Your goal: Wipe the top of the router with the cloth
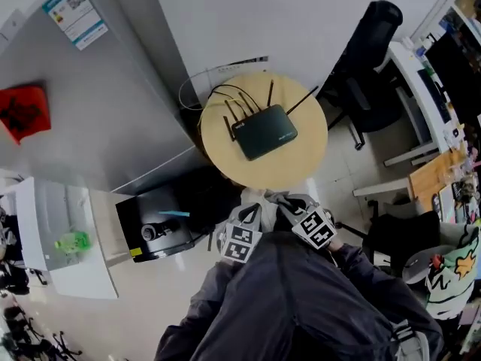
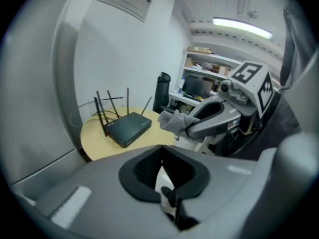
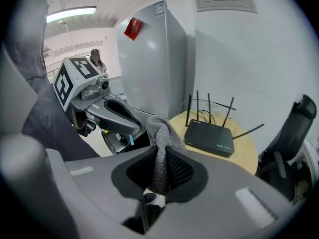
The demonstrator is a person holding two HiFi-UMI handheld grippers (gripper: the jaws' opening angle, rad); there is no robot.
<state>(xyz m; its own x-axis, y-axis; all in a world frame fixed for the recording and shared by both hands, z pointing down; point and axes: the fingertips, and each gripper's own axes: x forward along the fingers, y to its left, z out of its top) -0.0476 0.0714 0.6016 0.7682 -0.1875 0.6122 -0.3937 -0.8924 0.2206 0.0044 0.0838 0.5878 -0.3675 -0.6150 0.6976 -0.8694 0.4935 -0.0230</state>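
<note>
Right gripper [image 3: 160,176]: jaws clamped on cloth [image 3: 159,133], tuft left protruding for wiping; router [image 3: 209,137] ahead on counter [image 3: 245,161]. Left gripper [image 2: 162,166]: jaws closed, empty, spare.

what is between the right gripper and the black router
Only bare round tan tabletop, clearest in the head view; the right gripper, jaws shut on the grey cloth, is short of the black router.

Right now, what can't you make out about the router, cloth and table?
Router: label print too small in every view.
Cloth: lower end hidden inside the right gripper in its own view; mostly behind marker cubes in head view.
Table: legs hidden under its top in head view.
</note>
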